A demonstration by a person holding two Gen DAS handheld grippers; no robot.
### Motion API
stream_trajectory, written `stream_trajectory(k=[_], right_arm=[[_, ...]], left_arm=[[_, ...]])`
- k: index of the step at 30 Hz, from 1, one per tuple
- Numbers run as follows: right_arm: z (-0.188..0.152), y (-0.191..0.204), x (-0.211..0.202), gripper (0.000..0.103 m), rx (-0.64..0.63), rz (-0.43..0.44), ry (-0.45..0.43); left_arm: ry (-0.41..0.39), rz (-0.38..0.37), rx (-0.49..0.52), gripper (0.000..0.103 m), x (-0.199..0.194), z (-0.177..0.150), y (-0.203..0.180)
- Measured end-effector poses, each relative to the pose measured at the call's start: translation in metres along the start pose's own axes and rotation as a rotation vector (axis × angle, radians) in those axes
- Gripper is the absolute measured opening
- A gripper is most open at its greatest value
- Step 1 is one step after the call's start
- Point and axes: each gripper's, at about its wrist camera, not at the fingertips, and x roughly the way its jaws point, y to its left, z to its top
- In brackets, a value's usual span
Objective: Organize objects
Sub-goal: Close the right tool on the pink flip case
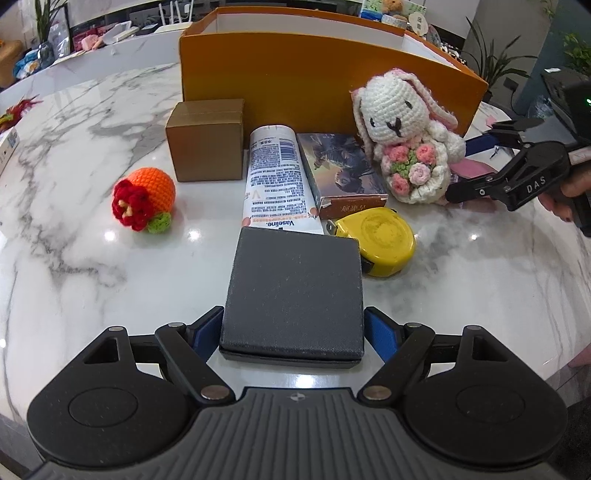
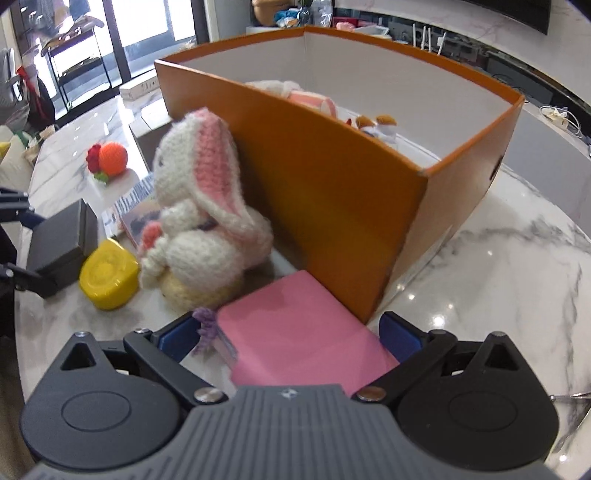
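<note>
We have the L gripper (image 1: 294,328) clamped on the dark grey case (image 1: 295,291), blue pads (image 1: 207,328) against both its side edges; case lies flat on the marble table (image 1: 74,258), reaching straight away from us. Just past it: yellow tape measure (image 1: 380,245) and the Vaseline tube (image 1: 275,181), long axis running away, cap end twd the orange box (image 1: 314,85). Our R gripper (image 2: 291,338) is spread wide w/ the pink book (image 2: 295,336) between its pads; can't tell if they press it. Crochet bunny (image 2: 207,218) sits upright just beyond, beside the box wall.

White marble table (image 1: 74,258), potted plants (image 1: 491,62), bright glass doors (image 2: 144,26) behind.
</note>
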Motion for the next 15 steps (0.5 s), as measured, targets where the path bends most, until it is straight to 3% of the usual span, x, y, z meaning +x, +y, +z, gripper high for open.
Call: stream_trajectory(k=[4,9,15], right_arm=[[-0.006,-0.006,0.0,0.102,0.07,0.004,0.014],[-0.02,0.02,-0.014,0.102,0.138,-0.037,0.075],[-0.025,0.066,-0.015,0.102,0.23,-0.168,0.157]], left_arm=[[0.0,0.01,0.007,0.094,0.002,0.003,0.0],[-0.012,-0.003,-0.028,0.094,0.0,0.003,0.005],[-0.028,0.006,-0.035,0.094,-0.003,-0.001,0.006]])
